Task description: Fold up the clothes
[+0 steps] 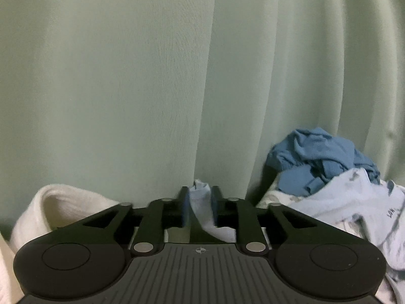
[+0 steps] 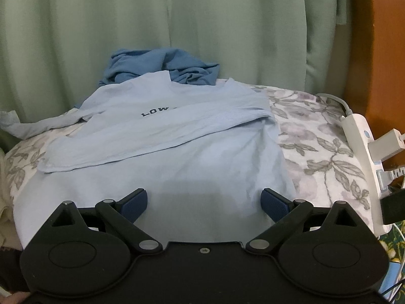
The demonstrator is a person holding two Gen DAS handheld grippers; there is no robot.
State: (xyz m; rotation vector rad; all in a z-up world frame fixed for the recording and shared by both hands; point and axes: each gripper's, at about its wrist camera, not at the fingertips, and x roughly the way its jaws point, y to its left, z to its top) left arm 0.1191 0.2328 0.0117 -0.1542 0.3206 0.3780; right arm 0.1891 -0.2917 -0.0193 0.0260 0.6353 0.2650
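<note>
Item 1, light blue shirt (image 2: pixel 162 167): lies spread on the bed (image 2: pixel 316 136), lettered side up, with its right sleeve laid slantwise across the chest and partly covering the print. The left sleeve (image 2: pixel 30 126) trails off toward the bed's left edge.

Item 2, left tool (image 1: pixel 200 202): fingers drawn together on a strip of pale blue cloth, most likely the cuff of that trailing sleeve, held up in front of the green curtain (image 1: pixel 126 76).

Item 3, right tool (image 2: pixel 205 202): fingers wide apart, holding nothing, poised low over the shirt's near hem.

Item 4, darker blue garment (image 2: pixel 162 65): crumpled in a heap at the far edge of the bed, touching the shirt's collar.

Item 5, white towel-like cloth (image 1: pixel 50 202): bunched to the left of the left tool.

Item 6, white power strip (image 2: pixel 364 152): at the bed's right edge, with a cable.

Stage, as judged: 1 sleeve folded in, the other in hand.

Risks, as judged:
- The grip is on a narrow pinch of thin fabric; a quick pull could slip it free.
- Dragging the sleeve across could tug the body and undo the laid sleeve, since nothing pins the hem.
- The heap at the collar could catch when the shirt is folded up.
</note>
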